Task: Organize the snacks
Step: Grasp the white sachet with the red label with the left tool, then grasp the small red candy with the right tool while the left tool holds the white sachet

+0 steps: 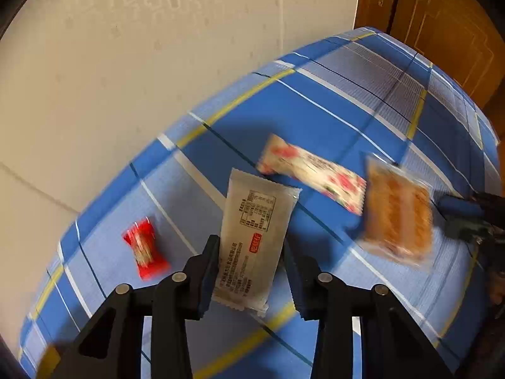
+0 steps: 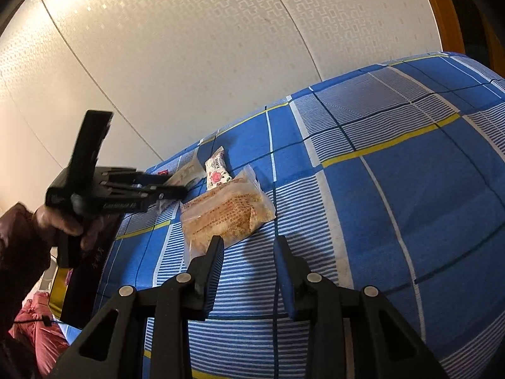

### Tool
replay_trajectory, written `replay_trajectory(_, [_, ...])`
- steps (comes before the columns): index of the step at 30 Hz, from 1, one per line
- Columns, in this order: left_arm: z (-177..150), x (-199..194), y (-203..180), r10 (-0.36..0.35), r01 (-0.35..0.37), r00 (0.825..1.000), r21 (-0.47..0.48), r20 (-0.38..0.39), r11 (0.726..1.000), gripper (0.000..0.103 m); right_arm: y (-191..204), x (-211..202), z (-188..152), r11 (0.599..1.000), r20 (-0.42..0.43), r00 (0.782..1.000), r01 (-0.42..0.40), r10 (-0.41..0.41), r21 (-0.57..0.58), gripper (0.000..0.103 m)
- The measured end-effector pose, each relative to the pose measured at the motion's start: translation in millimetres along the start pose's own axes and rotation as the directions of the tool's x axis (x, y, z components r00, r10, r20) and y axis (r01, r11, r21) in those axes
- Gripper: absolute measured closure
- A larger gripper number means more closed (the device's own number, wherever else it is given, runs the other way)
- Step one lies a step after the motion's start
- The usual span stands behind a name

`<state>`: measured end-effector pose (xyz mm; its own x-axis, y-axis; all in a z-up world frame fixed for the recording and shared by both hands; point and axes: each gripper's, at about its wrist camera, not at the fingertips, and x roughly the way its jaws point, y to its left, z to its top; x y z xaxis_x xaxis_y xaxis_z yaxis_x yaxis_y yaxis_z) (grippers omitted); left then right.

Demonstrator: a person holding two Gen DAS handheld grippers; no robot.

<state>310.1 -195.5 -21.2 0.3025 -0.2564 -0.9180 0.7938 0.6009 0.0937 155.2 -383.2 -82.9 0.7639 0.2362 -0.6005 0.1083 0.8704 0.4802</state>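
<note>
Blue checked cloth (image 1: 331,107): covered the surface under all the snacks.
Left gripper (image 1: 252,271): closed on a grey packet (image 1: 257,233); printed table and red stamp, text too small to read.
Right gripper (image 2: 249,252): nearly closed, empty, just short of the clear biscuit pack (image 2: 227,214).
Red candy (image 1: 145,248): lay left of the grey packet.
Flowered white wrapper (image 1: 312,173): lay beyond it; writing unreadable.
</note>
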Motion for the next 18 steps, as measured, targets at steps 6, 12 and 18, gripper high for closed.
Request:
replay_trajectory(6, [-35,-19,-30,0.053,-0.052,0.999,-0.087,0.006,0.995,0.064,-1,0,0,1.000,0.003,1.000,0.000,0.000,0.007,0.070])
replay_trajectory(12, [-85,-41,-59,0.117,-0.103,0.991,-0.207,0.059,0.973,0.064,-1,-2,-1,1.000,0.010,1.000,0.007,-0.007,0.015,0.070])
replay_trajectory(18, [-136,-60,-84,0.176,-0.127,0.977,-0.337,0.118,0.933,0.065,-1,-2,-1,1.000,0.013,1.000,0.010,-0.011,0.021,0.070])
